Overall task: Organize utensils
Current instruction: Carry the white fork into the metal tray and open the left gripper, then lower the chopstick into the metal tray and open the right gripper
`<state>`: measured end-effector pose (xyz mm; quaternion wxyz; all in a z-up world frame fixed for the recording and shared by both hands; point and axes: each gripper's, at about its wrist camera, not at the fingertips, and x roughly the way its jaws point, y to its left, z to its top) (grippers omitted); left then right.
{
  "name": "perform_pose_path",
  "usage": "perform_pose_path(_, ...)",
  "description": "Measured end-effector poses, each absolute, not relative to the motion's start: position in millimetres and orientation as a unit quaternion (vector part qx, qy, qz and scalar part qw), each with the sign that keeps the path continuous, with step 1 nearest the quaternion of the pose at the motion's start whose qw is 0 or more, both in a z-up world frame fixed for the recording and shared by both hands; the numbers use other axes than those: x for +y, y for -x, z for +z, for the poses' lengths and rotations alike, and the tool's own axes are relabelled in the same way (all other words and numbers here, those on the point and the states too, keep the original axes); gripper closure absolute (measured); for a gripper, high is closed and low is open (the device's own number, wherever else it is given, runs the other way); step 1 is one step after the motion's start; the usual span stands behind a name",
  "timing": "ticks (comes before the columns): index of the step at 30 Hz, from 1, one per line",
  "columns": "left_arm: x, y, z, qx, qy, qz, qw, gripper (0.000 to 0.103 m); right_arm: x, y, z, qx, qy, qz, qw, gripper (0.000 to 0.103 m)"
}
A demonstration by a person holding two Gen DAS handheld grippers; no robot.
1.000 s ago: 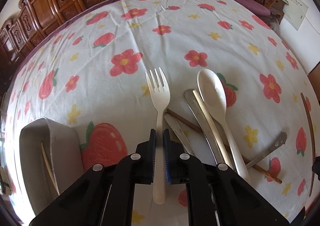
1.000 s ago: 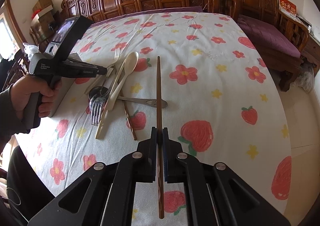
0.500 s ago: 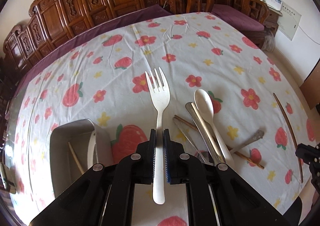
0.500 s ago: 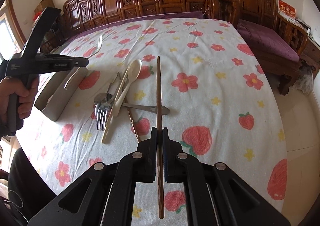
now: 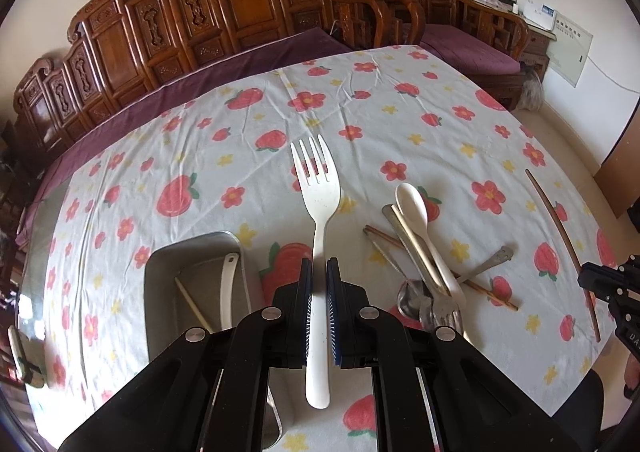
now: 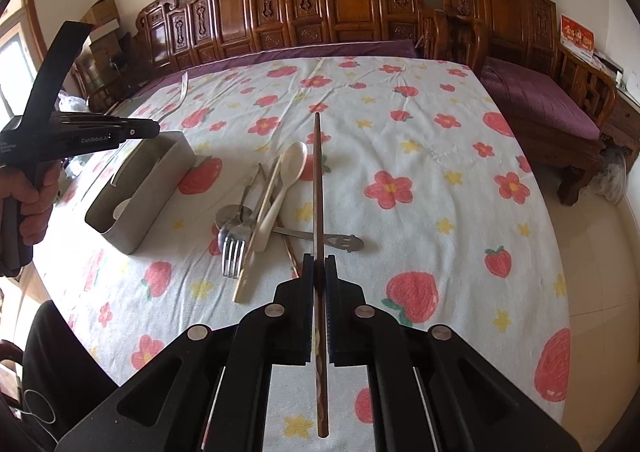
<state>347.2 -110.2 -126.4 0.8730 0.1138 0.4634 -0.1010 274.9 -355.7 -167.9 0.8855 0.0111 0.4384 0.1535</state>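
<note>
My left gripper (image 5: 318, 272) is shut on a white plastic fork (image 5: 318, 188), held in the air, tines pointing away, just right of a grey metal utensil box (image 5: 160, 280). The box holds a white utensil (image 5: 228, 292) and a thin stick (image 5: 192, 306). My right gripper (image 6: 319, 266) is shut on a dark wooden chopstick (image 6: 317, 180), held above the table. A pile of utensils lies between them: a white spoon (image 6: 286, 176), a metal fork (image 6: 234, 252), metal spoons and a wooden chopstick (image 5: 440, 268). The left gripper with its fork also shows in the right wrist view (image 6: 150, 129), above the box (image 6: 140, 188).
The table wears a white cloth with strawberries and flowers (image 6: 420, 156). Carved wooden chairs (image 6: 340, 4) with purple cushions line the far edge and the right side. A person's dark-clothed legs (image 6: 52, 356) are at the near left edge of the table.
My left gripper has lifted the white fork off the table and risen well above it, with the box now closer under it. My right gripper has also risen a little with its chopstick.
</note>
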Motion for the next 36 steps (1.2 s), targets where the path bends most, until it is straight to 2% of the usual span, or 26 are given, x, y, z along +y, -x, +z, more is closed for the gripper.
perform_pose_path(11, -56.9, -329.2, -127.7, 0.472, -0.104, -0.080, 0.872, 0.096, -311.4, -277.6, -156.1, 0.436, 0.013, 0.175, 0.882, 0.097)
perform_pose_path(26, 1.6, -328.4, -154.8, 0.480, -0.069, -0.053, 0.873, 0.096, -224.7, -279.6, -136.4, 0.429, 0.049, 0.228, 0.873, 0.097)
perform_pose_path(30, 11.2, -324.6, -155.1, 0.473, -0.054, -0.060, 0.877, 0.089, -202.7, -281.6, -139.8, 0.435, 0.048, 0.237, 0.867, 0.097)
perform_pose_path(32, 17.1, -320.0, -152.5, 0.467, -0.048, -0.065, 0.881, 0.079, -188.6, -283.5, -144.6, 0.439, 0.055, 0.241, 0.864, 0.097)
perform_pose_path(36, 31.8, -308.5, -145.4, 0.455, -0.043, -0.069, 0.887, 0.078, -165.3, -286.9, -150.0, 0.444, 0.057, 0.248, 0.859, 0.097)
